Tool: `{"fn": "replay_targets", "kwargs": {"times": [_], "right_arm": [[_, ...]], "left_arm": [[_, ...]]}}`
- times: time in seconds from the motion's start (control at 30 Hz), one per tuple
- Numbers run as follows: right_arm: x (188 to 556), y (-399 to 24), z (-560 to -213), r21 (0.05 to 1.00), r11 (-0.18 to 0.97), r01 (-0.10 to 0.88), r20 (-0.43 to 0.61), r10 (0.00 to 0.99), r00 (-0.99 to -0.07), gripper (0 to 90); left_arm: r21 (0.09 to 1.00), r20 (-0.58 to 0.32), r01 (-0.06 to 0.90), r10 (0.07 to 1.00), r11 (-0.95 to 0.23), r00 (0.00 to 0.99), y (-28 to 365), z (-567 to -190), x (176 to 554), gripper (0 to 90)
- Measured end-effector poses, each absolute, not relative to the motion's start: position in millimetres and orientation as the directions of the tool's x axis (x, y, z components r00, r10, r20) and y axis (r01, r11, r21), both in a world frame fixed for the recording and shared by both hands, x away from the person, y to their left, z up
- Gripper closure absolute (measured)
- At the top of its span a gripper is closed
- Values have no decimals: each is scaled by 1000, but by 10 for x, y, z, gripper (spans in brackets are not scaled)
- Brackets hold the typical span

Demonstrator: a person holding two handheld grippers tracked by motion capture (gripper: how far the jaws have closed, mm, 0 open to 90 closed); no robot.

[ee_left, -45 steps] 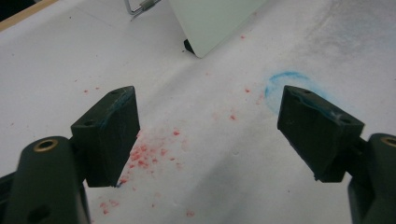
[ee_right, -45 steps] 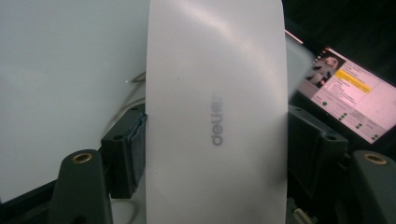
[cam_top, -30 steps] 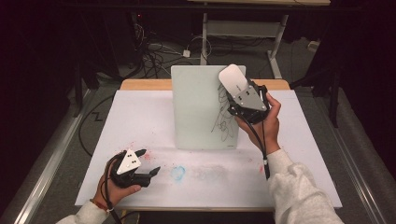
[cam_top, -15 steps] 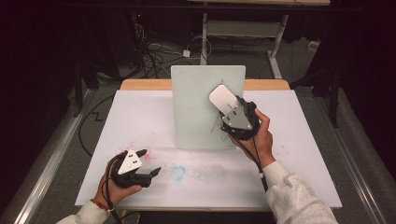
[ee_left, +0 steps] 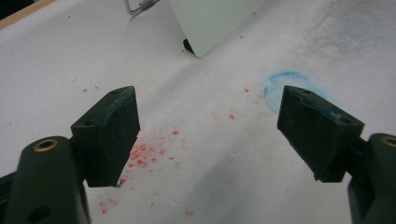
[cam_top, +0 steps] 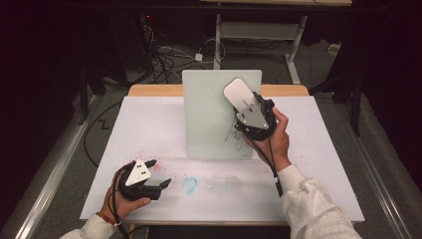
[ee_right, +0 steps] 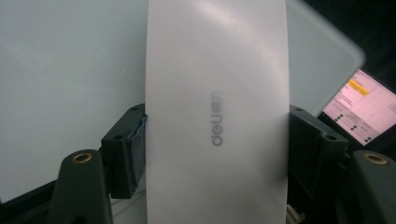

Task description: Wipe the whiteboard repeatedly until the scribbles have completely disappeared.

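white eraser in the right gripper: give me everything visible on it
The eraser is a smooth, white, plastic-looking block with rounded ends and grey "deli" lettering printed along its back. The right gripper clamps it across its width, one black jaw on each long side. In the high view the eraser sticks up and forward out of the gripper, held in front of the whiteboard, above black scribbles on the board. Whether its underside touches the board cannot be told.

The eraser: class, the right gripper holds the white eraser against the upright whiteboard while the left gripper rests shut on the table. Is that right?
Not quite. The left gripper is open, not shut: the left gripper view shows its jaws standing wide apart over the red specks. The rest holds: the right gripper grips the white eraser at the whiteboard.
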State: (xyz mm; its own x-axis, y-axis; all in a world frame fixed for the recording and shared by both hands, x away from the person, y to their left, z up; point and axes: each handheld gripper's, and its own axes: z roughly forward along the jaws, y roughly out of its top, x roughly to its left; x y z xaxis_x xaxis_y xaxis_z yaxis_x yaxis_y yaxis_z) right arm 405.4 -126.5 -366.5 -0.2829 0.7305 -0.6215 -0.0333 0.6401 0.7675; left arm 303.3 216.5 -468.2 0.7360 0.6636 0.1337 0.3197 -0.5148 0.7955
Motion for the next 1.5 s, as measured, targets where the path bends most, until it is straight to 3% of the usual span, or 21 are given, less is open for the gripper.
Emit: {"fn": "replay_targets", "kwargs": {"times": [0.37,0.97,1.5], "right_arm": [[3877,-1319,-4092,737,676,-8,-641,695,-326,309],[4107,-1224,-3537,779,627,-16,-610,751,-253,308],[3860,-1260,-4144,716,698,10,-663,684,-305,309]], "left_arm": [[793,136,321,664,-518,735,2148,-4683,3028,204],[795,136,318,662,-517,737,2163,-4682,3029,204],[795,140,317,664,-518,735,2149,-4679,3020,204]]}}
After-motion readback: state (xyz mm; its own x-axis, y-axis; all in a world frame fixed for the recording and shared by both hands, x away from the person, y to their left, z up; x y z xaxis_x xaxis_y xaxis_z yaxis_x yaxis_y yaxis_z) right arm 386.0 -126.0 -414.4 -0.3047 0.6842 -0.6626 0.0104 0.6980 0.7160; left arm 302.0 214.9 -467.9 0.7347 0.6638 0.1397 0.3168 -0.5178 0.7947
